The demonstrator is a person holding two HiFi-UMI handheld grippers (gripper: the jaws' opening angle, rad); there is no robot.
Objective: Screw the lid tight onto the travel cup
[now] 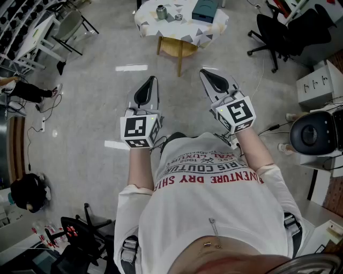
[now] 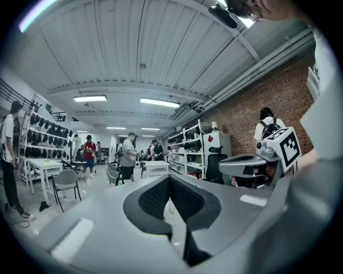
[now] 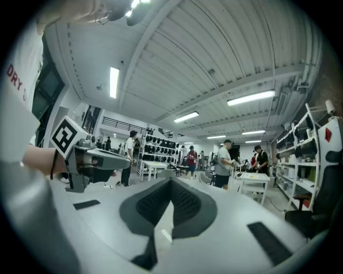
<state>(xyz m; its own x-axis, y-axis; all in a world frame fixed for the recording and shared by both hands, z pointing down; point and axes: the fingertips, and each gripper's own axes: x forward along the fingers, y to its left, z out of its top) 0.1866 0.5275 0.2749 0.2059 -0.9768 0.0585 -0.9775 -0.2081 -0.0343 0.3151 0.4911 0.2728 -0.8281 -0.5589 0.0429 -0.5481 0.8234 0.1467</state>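
Clearly the job is not under way yet. The left hand-held gripper [image 1: 151,80] is held level in front of the person's chest, its jaws pressed together on nothing. Its own view looks past the closed tips into the room, where people stand among tables and shelves. This reads as a carrying pose, with the tool kept shut and tucked in while there is nothing to work on.

Ahead of both tools, well apart from them across bare floor [image 1: 96,107], stands the small cloth-covered surface [image 1: 214,29]. On it sits what looks like the travel cup [image 1: 162,12], a small upright greyish cylinder. A little round piece just beside it is probably the lid [image 1: 178,17], lying off the cup. A teal box [image 1: 203,9] rests further right on the same cloth.

The right hand-held gripper [image 1: 206,72] mirrors the left: level, jaws closed, empty, angled slightly inward toward the surface. Both tools seem aimed at where the work waits. I judge that the next need is to close the gap, then open the jaws, one for the cup and one for the lid.
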